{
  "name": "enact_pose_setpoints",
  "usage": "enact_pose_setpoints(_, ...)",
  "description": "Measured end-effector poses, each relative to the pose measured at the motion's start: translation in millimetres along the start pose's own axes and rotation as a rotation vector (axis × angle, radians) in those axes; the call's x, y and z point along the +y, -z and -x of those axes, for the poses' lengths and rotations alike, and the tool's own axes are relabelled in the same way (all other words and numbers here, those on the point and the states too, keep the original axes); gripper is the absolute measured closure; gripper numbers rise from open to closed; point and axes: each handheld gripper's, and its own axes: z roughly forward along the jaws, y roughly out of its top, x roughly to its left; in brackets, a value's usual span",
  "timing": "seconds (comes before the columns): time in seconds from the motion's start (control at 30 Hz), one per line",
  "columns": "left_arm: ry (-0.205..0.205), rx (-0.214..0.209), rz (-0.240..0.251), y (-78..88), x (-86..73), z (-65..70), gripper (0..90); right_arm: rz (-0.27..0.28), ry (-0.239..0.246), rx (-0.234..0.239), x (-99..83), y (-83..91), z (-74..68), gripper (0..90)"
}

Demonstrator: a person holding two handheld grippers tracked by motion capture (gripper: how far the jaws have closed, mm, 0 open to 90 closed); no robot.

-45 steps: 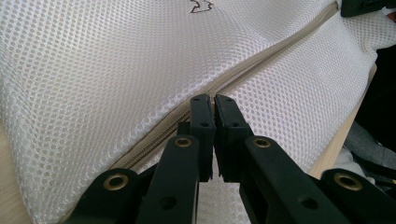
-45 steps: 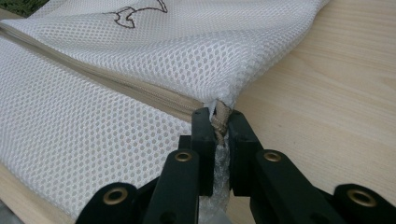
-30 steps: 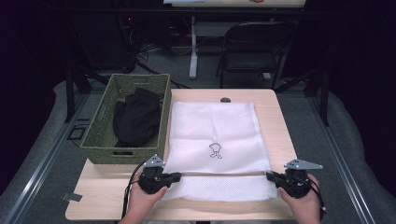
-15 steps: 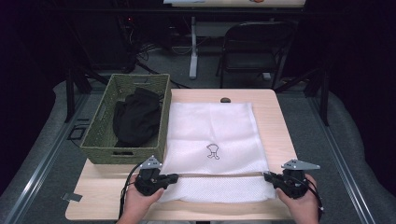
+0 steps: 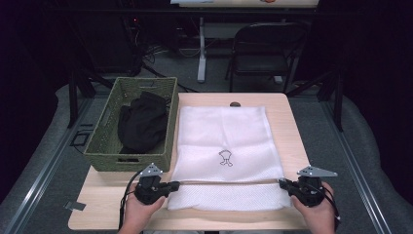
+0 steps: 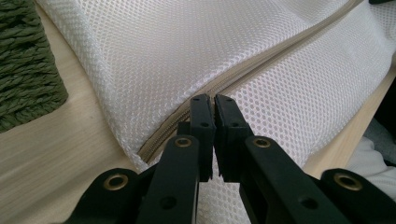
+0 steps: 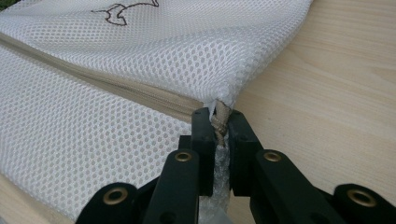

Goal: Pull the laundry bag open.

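Note:
A white mesh bag (image 5: 224, 131) with a small dark emblem lies flat on the wooden table (image 5: 292, 126). A beige zipper (image 5: 229, 183) runs taut across its near part. My left gripper (image 5: 176, 184) is at the zipper's left end; in the left gripper view its jaws (image 6: 214, 100) are shut on the mesh bag (image 6: 280, 28) at the zipper seam (image 6: 280, 50). At the right end, my right gripper (image 5: 281, 182) pinches the bag's corner. The right gripper view shows my right gripper (image 7: 218, 116) shut on the beige zipper end at the corner of the bag (image 7: 163, 51).
A green woven basket (image 5: 104, 122) stands on the table's left side, touching the bag's left edge, with a black garment (image 5: 143, 122) inside. A small dark object (image 5: 235, 104) sits at the table's far edge. A folding chair (image 5: 263, 48) stands beyond the table.

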Motion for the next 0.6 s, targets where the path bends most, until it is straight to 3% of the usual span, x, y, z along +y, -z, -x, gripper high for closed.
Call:
enact_pose_setpoints(0.07, -0.001, -0.005, -0.002, 0.7, -0.5, 0.0, 87.4, 0.000, -0.007, 0.009, -0.4, 0.2, 1.5, 83.5)
enact_pose_setpoints(0.17, -0.010, 0.044, -0.004, 4.8, -2.2, -3.8, 87.4, -0.010, 0.008, -0.021, -0.7, 0.0, 1.7, 83.5)
enact_pose_setpoints(0.33, 0.053, 0.032, 0.025, 18.6, -8.1, -17.7, 87.4, 0.004, -0.035, 0.009, -2.6, 1.4, 8.5, 83.5)
enact_pose_setpoints(0.6, 0.052, 0.032, 0.015, 25.3, -13.5, -21.1, 87.4, -0.002, -0.013, 0.024, -1.6, -0.9, 2.8, 83.4)
